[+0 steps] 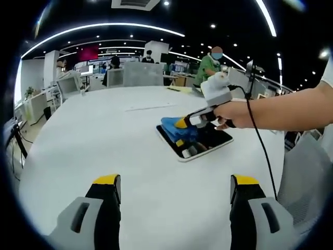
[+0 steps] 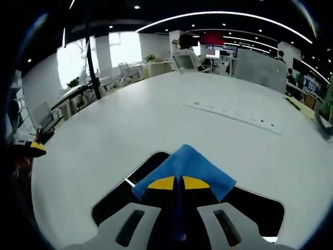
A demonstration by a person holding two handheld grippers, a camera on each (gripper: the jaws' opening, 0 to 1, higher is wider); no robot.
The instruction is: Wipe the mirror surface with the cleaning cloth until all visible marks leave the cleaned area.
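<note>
Right gripper (image 2: 178, 183) jaws clamp blue cloth (image 2: 183, 162) on mirror (image 2: 117, 195); left gripper (image 1: 174, 188) jaws gape empty.

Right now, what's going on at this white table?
A person is wiping a mirror that lies flat on the white table. The right tool is shut on a blue cleaning cloth and presses it onto the dark glass. The left tool is held open above bare tabletop, short of the mirror, holding nothing.
</note>
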